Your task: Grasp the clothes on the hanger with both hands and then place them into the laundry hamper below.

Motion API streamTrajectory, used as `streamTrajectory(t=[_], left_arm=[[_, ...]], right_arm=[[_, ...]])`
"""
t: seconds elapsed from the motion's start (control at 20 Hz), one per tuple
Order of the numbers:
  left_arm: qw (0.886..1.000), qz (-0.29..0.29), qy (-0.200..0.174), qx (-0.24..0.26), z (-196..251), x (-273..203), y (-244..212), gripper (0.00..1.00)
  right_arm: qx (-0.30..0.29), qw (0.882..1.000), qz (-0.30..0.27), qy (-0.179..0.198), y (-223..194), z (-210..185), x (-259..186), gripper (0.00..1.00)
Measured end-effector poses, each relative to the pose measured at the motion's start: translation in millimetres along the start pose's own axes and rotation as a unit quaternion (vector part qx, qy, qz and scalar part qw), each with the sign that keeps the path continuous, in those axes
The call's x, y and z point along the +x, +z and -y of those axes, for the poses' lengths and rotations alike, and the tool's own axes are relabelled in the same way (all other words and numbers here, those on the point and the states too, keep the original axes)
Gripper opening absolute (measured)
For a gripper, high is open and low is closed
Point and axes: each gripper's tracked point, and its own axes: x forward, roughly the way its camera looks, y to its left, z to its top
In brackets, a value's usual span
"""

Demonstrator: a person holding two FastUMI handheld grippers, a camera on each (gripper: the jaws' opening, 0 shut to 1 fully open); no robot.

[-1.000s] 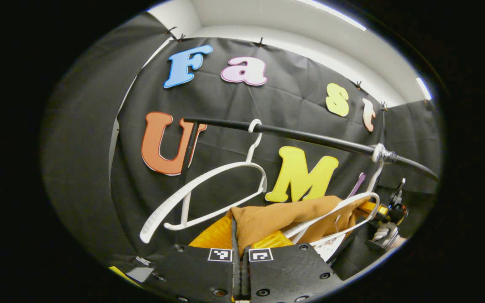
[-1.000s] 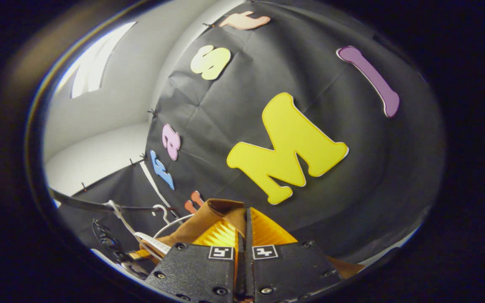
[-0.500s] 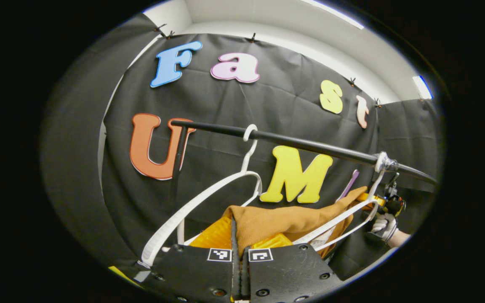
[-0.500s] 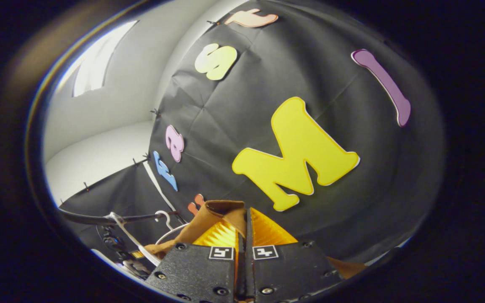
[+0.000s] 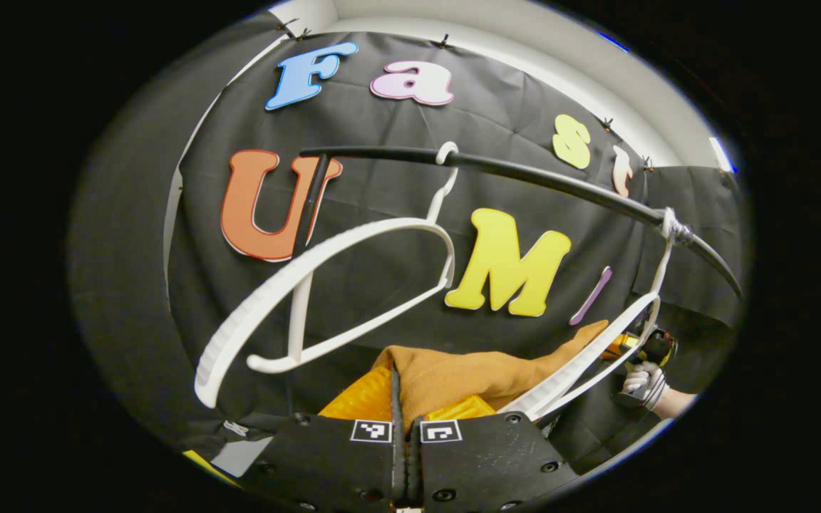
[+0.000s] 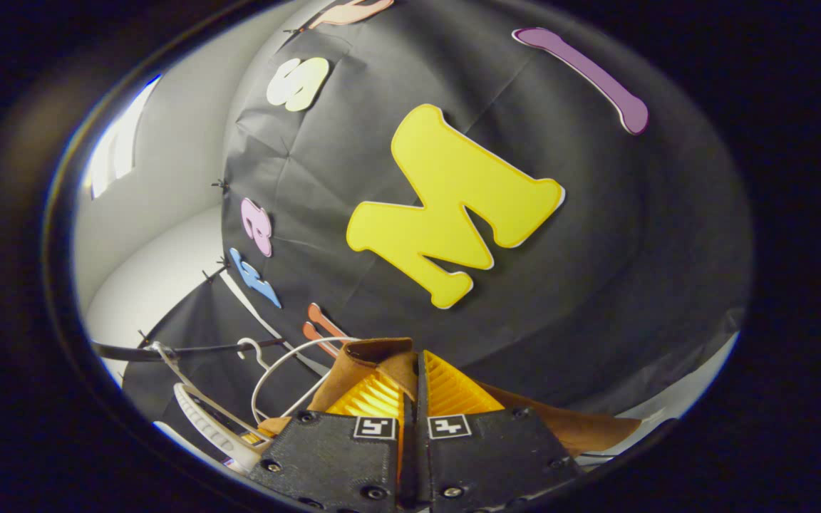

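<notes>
Garment (image 5: 467, 374) stays pinched in both closed grippers, now lower beneath the rail (image 5: 524, 174) than before.

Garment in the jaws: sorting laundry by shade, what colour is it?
Tan-brown garment, plain; clearest in the left gripper view.

Tan-brown garment (image 5: 478, 370) stretched below white hanger (image 5: 596, 349), off it.

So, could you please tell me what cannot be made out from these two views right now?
- Lower part of the brown cloth garment: left gripper view, hidden behind the left gripper.
- Whether it has fully cleared the white plastic hanger: overlap there hides it.
- Garment's far end: right gripper view, cut off by the right gripper and the edge.
</notes>
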Motion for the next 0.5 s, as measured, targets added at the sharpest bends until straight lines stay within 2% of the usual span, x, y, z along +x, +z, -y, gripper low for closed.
streamTrajectory(t=[0.15,0.5], left_arm=[[1.0,-0.001,0.018,-0.019,-11,-10,-19,0.01],[0.997,-0.026,0.072,-0.019,-13,-62,-80,0.01]], right_arm=[[0.003,1.0,-0.012,-0.007,-23,9,-3,0.03],[-0.037,0.996,-0.053,-0.056,-99,30,-60,0.03]])
